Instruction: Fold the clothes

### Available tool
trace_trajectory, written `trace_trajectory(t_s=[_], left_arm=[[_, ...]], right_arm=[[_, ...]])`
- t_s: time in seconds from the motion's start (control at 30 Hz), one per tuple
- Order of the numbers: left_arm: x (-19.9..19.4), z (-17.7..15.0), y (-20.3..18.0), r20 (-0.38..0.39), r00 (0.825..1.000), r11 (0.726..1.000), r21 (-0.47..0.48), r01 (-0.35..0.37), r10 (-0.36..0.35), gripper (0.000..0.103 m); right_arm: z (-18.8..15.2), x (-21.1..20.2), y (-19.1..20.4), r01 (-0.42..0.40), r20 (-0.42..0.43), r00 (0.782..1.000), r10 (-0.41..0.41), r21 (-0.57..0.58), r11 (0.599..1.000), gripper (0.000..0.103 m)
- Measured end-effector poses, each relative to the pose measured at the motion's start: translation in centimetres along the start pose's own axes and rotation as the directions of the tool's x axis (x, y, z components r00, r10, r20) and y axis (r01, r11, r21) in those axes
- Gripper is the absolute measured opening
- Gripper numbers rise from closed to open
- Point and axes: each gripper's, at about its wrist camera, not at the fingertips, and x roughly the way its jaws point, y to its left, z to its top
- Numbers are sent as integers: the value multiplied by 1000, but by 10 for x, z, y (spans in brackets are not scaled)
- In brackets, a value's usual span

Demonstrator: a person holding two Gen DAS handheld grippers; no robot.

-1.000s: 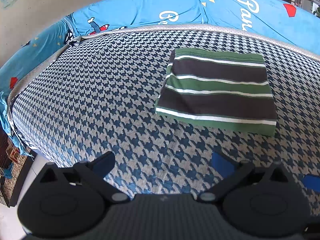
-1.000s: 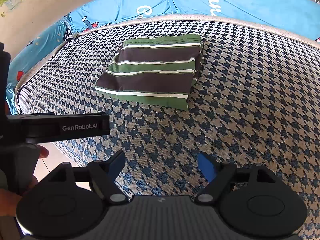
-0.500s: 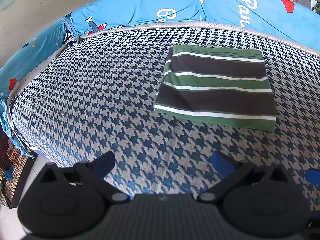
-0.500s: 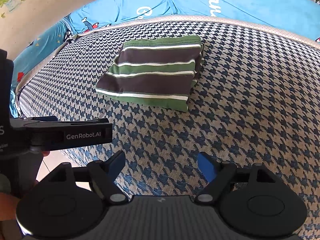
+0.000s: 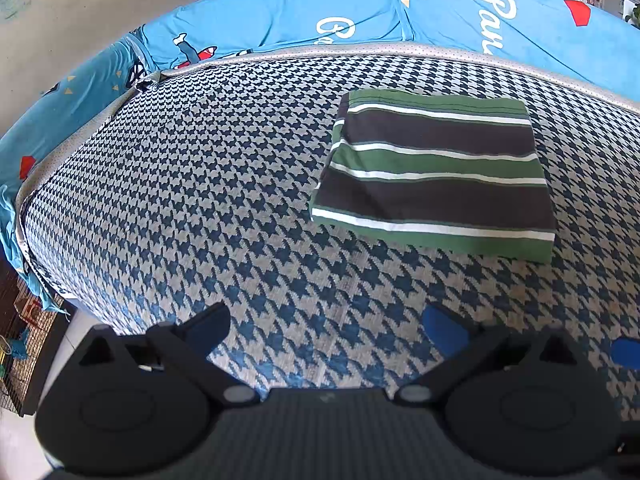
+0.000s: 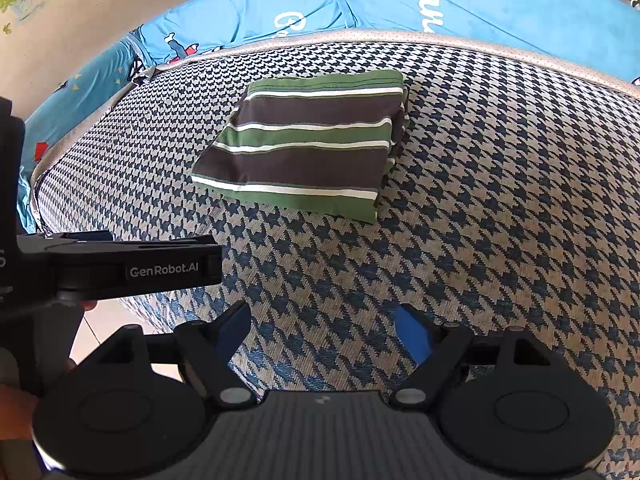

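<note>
A folded striped garment (image 5: 434,176) lies flat on the houndstooth mattress (image 5: 192,184), in the far half of it and nearer to the far edge than to the near edge. Its bands are green and dark brown with thin white lines between them. In the right wrist view the same garment (image 6: 308,148) shows stacked layers along its right side, and the top is smooth.

The left gripper (image 5: 326,324) hangs above the near edge of the mattress, its two blue-padded jaws standing wide apart with only the patterned cover between them. The right gripper (image 6: 323,326) is also spread wide, with nothing between its jaws, and it is over the near edge too. Both are well apart from the garment and touch no cloth.

In the right wrist view the black body of the left gripper, with white lettering, crosses the left side, and a part of a hand (image 6: 16,412) shows under it.

A bright blue printed sheet (image 5: 400,12) wraps around the far edge and the left edge of the mattress
</note>
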Motion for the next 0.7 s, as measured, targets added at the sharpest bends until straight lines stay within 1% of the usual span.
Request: trace_trajectory(t_s=[0.7], left_arm=[[1,-2,3,-6,1000,1000,-5,-1,1,103]], right_arm=[[0,2,3,-6,-3,1000,6,-4,1000,79]])
